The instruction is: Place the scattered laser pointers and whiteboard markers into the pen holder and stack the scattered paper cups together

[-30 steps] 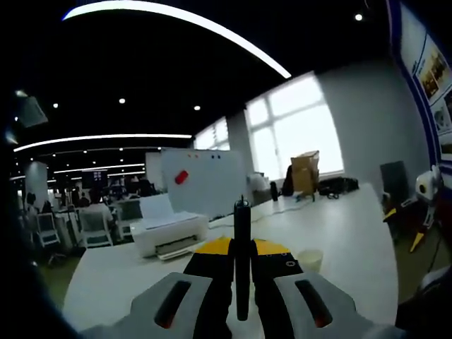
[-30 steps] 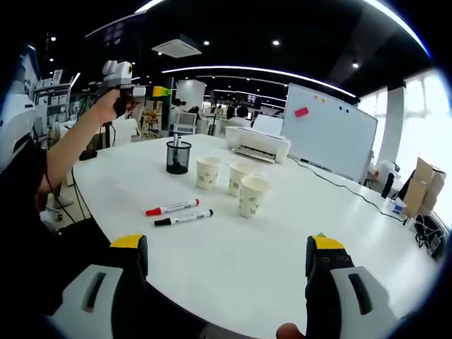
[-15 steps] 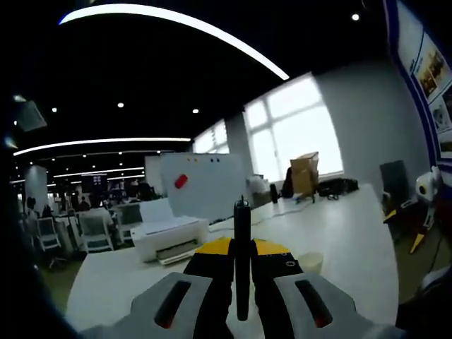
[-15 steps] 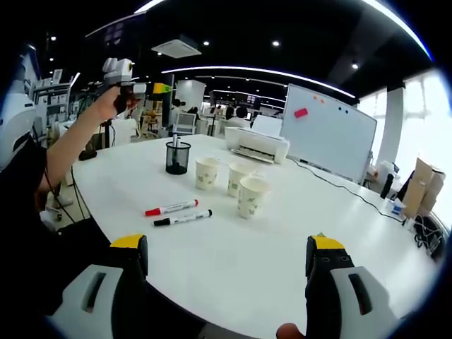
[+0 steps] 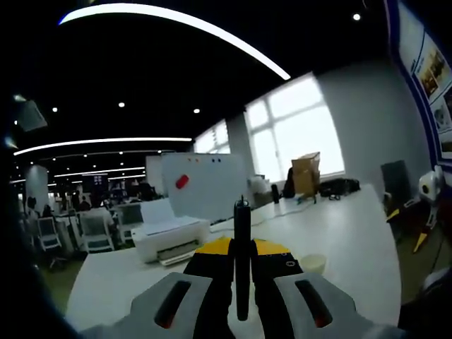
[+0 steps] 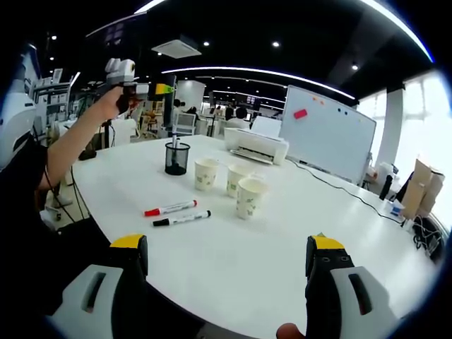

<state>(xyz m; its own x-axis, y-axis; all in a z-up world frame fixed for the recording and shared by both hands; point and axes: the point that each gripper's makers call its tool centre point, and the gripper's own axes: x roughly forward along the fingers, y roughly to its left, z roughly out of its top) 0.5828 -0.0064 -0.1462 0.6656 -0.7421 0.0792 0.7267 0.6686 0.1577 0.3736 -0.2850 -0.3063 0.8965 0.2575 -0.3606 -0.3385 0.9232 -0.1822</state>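
A: Left gripper view: the left gripper (image 5: 242, 282) has its fingers (image 5: 176, 300) closed on a dark slim laser pointer (image 5: 242, 244), which stands up between them and runs forward past the tips. A paper cup (image 5: 311, 263) sits just right of the fingers on the white worktop (image 5: 353, 233).

B: And the right gripper (image 6: 226, 272)?

A: Its fingers (image 6: 113, 282) stand wide apart and hold nothing. Ahead of them lie a red marker (image 6: 171, 208) and a black marker (image 6: 183, 218), side by side but apart. Beyond those stand three paper cups (image 6: 248, 196), unstacked, and the mesh pen holder (image 6: 177, 157) to their left, already with something upright in it.

B: How should the step in hand be done?

A: In my judgement the pointer goes into the holder next. Keep the pointer vertical, bring its lower end over the holder's mouth, lower it inside the rim, and only then release. The left gripper (image 6: 120, 78) is raised well above and left of the holder in the right gripper view, so the descent is long; avoid clipping the nearest cup.

B: Surface and room?

A: The worktop is smooth and white, so markers may roll. A printer (image 6: 256, 145) and whiteboard (image 6: 328, 131) lie beyond the cups; the room is an open office with bright windows (image 5: 304, 127).
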